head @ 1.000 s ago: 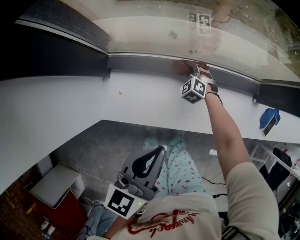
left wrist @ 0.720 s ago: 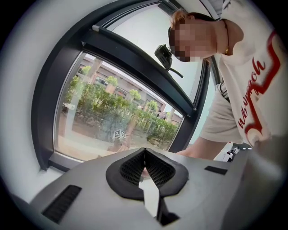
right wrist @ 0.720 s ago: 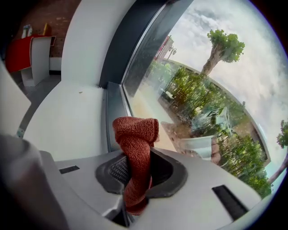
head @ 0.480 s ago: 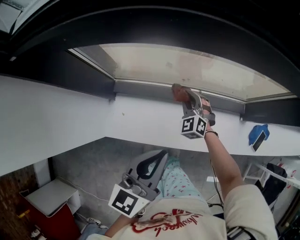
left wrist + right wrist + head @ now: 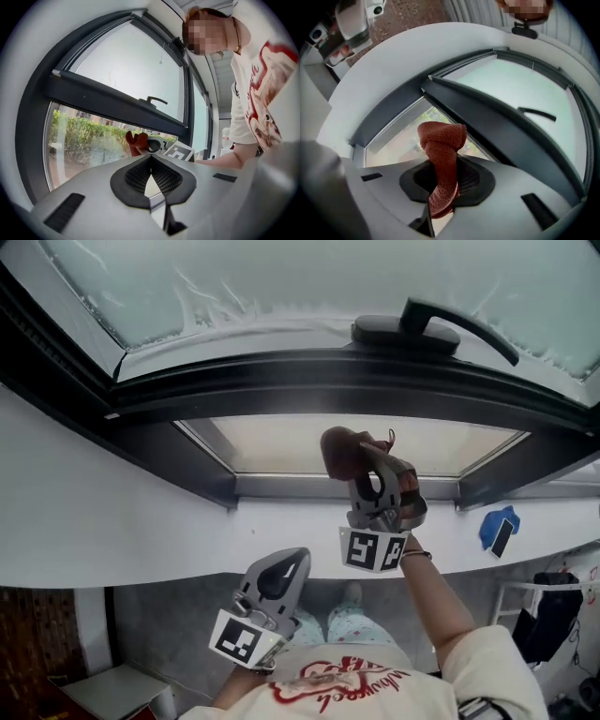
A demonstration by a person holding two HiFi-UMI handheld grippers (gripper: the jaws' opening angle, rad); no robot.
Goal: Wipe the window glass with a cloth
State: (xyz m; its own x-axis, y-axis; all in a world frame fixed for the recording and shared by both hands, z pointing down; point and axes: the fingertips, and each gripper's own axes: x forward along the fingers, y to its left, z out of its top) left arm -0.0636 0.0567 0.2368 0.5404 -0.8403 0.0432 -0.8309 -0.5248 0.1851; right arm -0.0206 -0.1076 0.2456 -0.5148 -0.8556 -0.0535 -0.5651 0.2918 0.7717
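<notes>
Between the jaws of my right gripper [image 5: 442,186] the rust-red cloth [image 5: 440,140] is clamped tight, its bunched end raised near the lower window glass [image 5: 396,136]. Lower and well apart, my left gripper [image 5: 150,173] is closed on nothing.

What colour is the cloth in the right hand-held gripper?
Rust red, knitted-looking cloth; the right gripper view shows it best.

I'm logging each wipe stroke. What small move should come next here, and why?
Probably ease the right tool forward until the rust-red knitted cloth it clamps presses on the lower clear glass pane: the cloth is bunched in front of that pane, but contact isn't evident.
</notes>
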